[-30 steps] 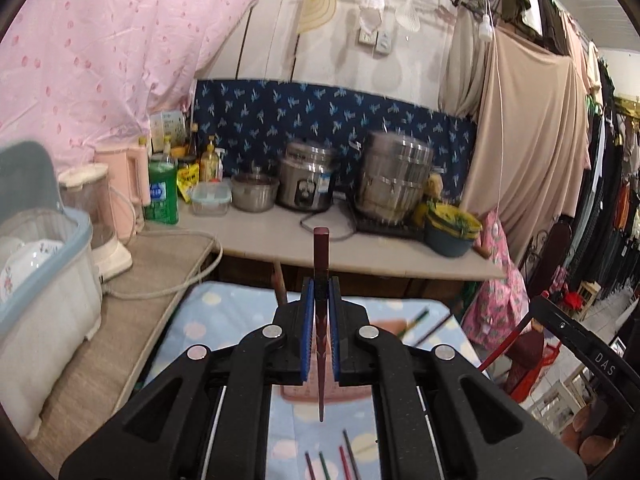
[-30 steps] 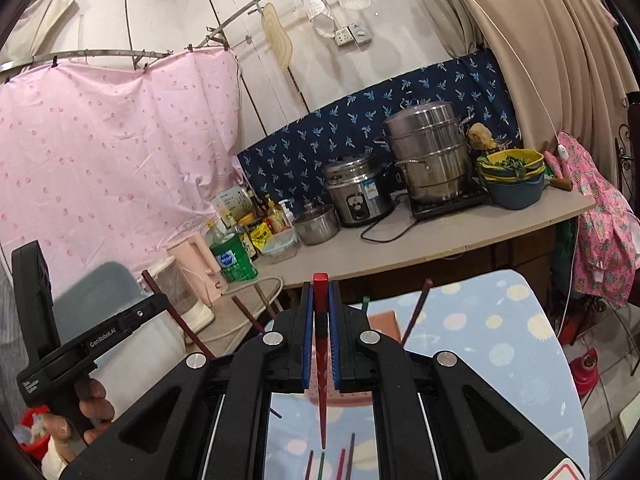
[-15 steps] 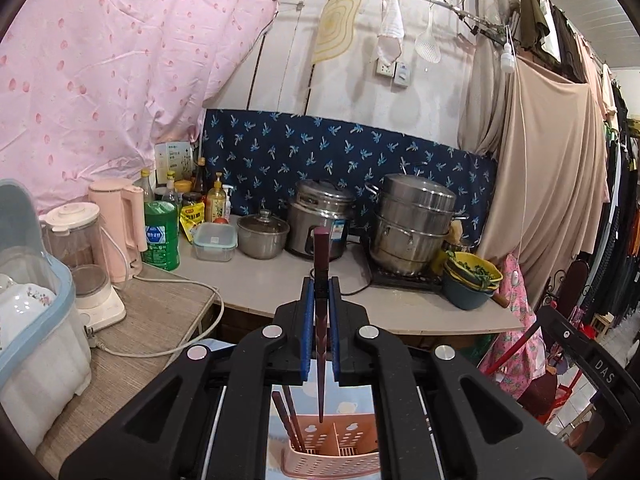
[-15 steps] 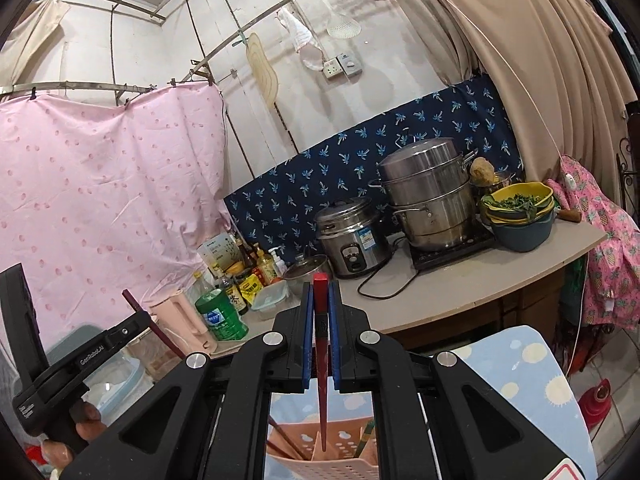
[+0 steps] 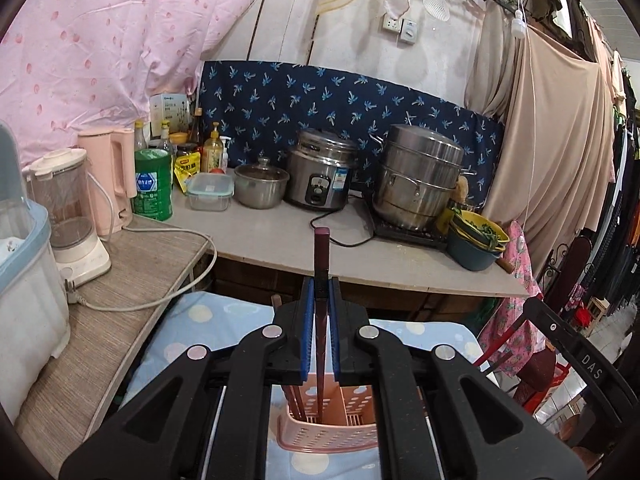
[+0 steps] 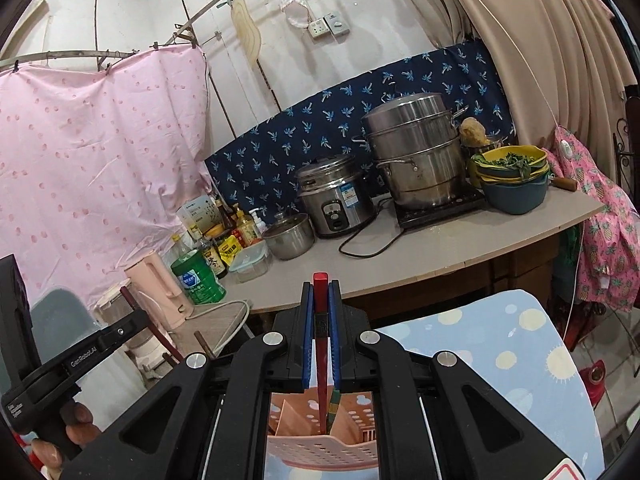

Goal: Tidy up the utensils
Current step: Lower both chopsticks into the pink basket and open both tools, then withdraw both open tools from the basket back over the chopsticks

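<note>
Both grippers dropped since a sec ago: left gripper clamped on dark chopstick, right gripper on red chopstick, tips now inside pink basket. Prob release next.

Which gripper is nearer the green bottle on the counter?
Left. The left gripper is over the pink basket, on the side toward the green bottle; the right gripper is further from it.

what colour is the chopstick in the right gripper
Bright red chopstick, clearest in the right wrist view.
</note>
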